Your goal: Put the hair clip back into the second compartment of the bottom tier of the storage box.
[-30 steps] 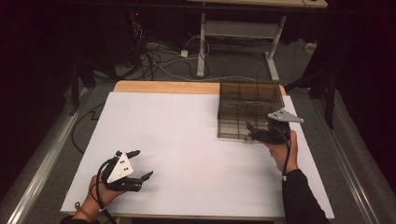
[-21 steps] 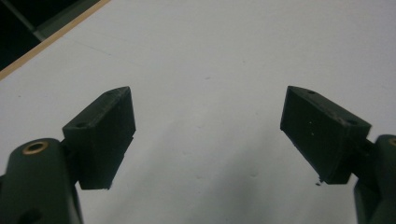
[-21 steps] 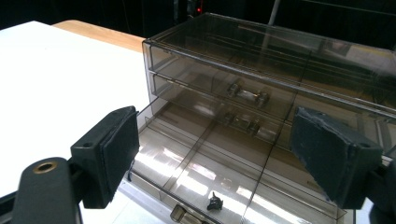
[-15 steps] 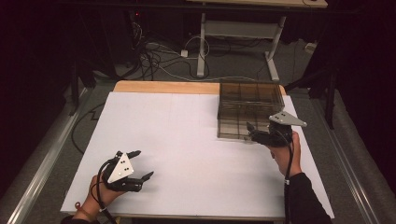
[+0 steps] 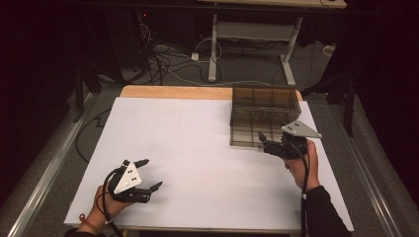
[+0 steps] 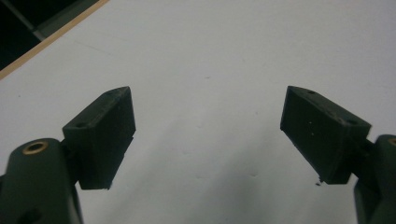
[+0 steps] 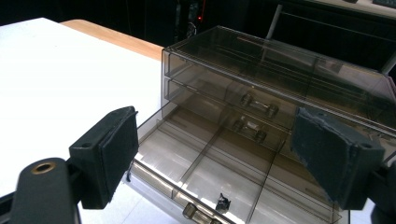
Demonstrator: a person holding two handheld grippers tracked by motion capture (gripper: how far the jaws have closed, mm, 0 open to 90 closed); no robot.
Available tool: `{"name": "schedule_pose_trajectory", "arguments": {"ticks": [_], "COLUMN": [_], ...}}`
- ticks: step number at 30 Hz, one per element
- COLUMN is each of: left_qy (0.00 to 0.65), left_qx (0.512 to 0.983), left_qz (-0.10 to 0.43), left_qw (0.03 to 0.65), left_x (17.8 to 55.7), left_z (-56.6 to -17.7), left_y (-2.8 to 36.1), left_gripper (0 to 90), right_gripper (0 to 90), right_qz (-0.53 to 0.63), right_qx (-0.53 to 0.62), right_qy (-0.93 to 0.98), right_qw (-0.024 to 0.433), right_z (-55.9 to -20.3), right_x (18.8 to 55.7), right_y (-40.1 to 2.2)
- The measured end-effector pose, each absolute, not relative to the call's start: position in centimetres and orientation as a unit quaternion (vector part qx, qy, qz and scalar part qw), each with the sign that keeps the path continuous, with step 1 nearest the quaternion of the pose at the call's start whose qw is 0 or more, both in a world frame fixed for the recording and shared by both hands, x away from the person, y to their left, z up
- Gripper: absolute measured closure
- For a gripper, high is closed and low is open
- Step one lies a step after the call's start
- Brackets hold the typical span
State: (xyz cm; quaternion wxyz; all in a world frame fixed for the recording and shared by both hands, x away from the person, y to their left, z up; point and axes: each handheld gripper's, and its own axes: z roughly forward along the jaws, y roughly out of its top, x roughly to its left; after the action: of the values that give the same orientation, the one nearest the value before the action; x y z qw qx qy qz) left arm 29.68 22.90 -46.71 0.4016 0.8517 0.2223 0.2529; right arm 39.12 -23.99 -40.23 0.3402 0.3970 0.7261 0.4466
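A smoky clear plastic drawer unit (image 5: 264,111) stands at the table's far right. In the right gripper view its bottom drawer (image 7: 201,172) is pulled out, with dividers inside and a small dark bit (image 7: 223,203) near the front handle. The two upper drawers (image 7: 243,93) are closed. My right gripper (image 5: 263,142) is held open just in front of that open drawer, with nothing between its jaws (image 7: 215,135). My left gripper (image 5: 152,173) hovers open over the bare white table near the front left, and it holds nothing (image 6: 208,135).
The white table top (image 5: 197,133) has a wooden strip (image 5: 173,92) along its far edge. Beyond it on the dark floor are cables (image 5: 173,59) and a metal table frame (image 5: 247,34). Metal rails run along both sides of the table.
My right gripper has shifted very slightly toward me in front of the drawer. The left gripper and the drawer unit have not moved.
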Motion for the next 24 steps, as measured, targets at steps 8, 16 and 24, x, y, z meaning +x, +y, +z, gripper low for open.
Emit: {"name": "schedule_pose_trajectory", "arguments": {"ticks": [8, 16, 24], "left_qy": [0.221, 0.221, 0.221], "left_qx": [0.853, 0.853, 0.853], "left_qz": [0.252, 0.252, 0.253], "left_qw": [0.399, 0.4, 0.401], "left_x": [29.7, 29.7, 29.6], "left_z": [-46.8, -46.7, -46.7], "left_y": [22.8, 22.8, 22.8], "left_gripper": [17.1, 17.1, 17.1], "right_gripper": [15.8, 15.9, 15.8], "right_qz": [0.45, 0.458, 0.457], "right_qx": [0.376, 0.352, 0.335], "right_qy": [0.73, 0.735, 0.744], "right_qw": [0.351, 0.356, 0.355], "right_z": [-40.4, -40.3, -40.4], "right_x": [38.4, 37.6, 36.9], "right_y": [-23.5, -22.9, -22.5]}}
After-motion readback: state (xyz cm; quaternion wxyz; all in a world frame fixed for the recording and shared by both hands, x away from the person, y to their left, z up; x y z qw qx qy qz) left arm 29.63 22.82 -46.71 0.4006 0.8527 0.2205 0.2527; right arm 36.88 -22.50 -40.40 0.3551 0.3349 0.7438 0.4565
